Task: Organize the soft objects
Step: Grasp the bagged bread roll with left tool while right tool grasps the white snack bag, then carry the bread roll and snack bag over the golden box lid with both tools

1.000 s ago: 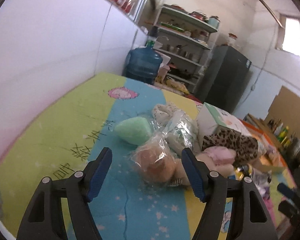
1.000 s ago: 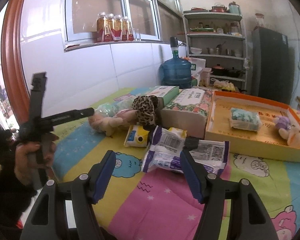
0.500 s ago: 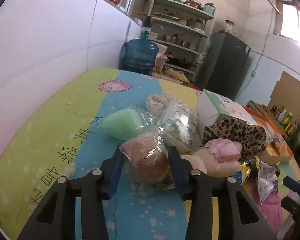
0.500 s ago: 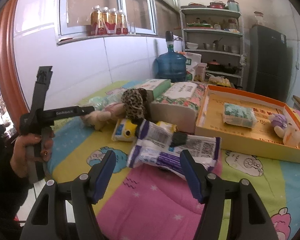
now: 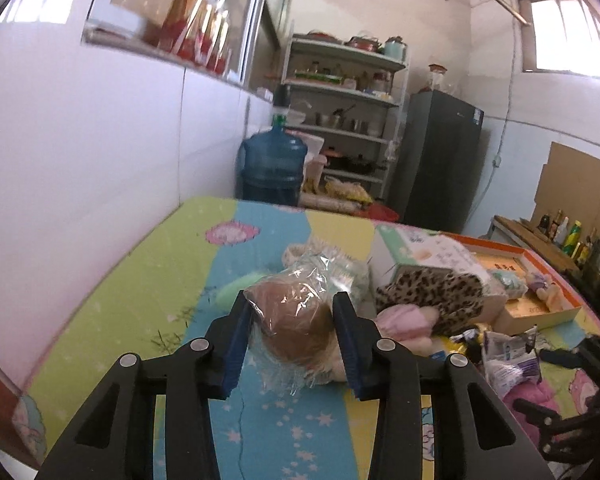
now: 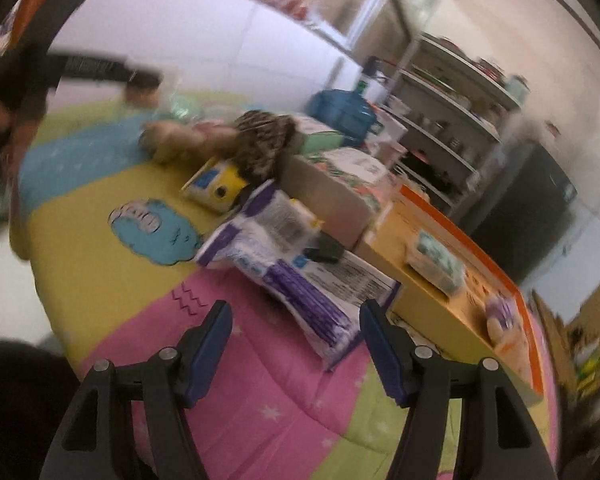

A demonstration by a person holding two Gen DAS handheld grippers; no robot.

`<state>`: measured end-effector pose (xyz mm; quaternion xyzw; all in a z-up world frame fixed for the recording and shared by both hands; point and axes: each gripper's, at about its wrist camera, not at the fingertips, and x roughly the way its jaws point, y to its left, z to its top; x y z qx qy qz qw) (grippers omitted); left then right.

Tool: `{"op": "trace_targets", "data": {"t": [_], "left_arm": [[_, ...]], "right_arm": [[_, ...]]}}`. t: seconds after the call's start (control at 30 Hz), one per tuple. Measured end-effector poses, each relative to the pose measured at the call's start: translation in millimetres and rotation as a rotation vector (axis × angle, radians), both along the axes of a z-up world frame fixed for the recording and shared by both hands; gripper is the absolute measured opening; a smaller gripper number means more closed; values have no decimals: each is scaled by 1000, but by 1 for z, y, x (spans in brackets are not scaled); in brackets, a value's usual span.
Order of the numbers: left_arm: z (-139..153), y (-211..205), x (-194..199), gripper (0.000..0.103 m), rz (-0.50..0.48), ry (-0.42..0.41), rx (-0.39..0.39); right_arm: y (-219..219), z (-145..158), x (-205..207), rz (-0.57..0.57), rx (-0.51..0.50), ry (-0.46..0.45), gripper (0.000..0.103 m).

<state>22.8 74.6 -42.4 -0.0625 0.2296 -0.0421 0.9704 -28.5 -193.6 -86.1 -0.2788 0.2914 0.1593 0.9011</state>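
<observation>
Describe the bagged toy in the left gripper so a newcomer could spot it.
On the patchwork quilt, look at its blue stripe beside the leopard-print cloth. The left gripper, closing, pinches the brown plush toy, the only one in crinkly clear plastic.

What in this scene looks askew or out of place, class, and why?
The purple and white packet lies crooked and crumpled on the quilt, its corner against the orange tray instead of in it. A small black object sits on top. Soft items are heaped beside the leopard-print cloth.
</observation>
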Motion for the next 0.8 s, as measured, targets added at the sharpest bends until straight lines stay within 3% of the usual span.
{"op": "trace_targets", "data": {"t": [0.2, 0.33, 0.6, 0.8], "left_arm": [[6, -11, -7, 42, -29, -6, 8], [6, -17, -9, 42, -47, -1, 0], [16, -30, -17, 42, -79, -37, 21], [26, -43, -22, 42, -116, -60, 33]], "right_arm": [[6, -2, 13, 1, -11, -15, 28], [-5, 9, 19, -29, 133, 36, 23], [-49, 31, 24, -74, 549, 150, 18], [-69, 45, 22, -86, 688, 166, 14]]}}
